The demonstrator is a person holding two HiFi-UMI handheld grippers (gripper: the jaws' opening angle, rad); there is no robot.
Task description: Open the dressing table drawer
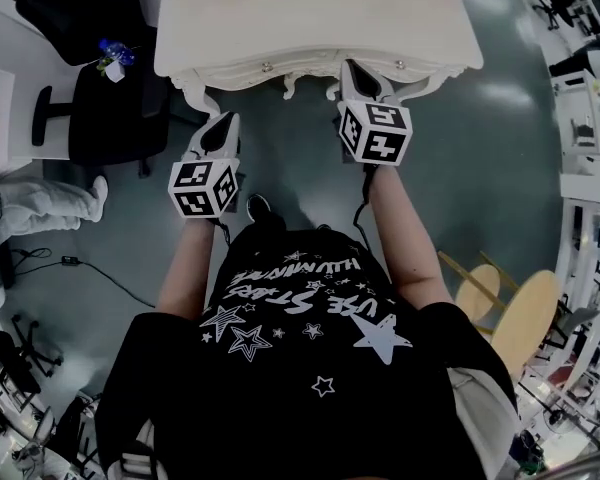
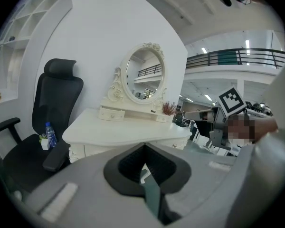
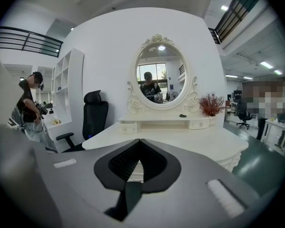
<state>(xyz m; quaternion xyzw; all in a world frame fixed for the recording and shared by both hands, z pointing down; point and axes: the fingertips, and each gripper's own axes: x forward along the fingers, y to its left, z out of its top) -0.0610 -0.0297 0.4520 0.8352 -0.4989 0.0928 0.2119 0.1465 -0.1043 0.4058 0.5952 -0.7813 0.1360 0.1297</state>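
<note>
The white dressing table (image 1: 310, 18) stands ahead of me, its front drawers closed, with small knobs (image 1: 267, 66) on the carved apron. My right gripper (image 1: 359, 73) is shut and empty, its tips close under the table's front edge between the two knobs. My left gripper (image 1: 223, 126) is also shut and empty, lower and left, near the table's left leg. In the right gripper view the right gripper (image 3: 139, 141) faces the table top (image 3: 180, 137) and oval mirror (image 3: 160, 72). From the left gripper (image 2: 143, 148) I see the table (image 2: 123, 132) from its left side.
A black office chair (image 1: 100, 108) with a water bottle (image 1: 115, 53) on its seat stands left of the table. Wooden stools (image 1: 510, 308) are at my right. A person (image 3: 31, 108) stands at the far left in the right gripper view. A cable (image 1: 70, 260) lies on the floor.
</note>
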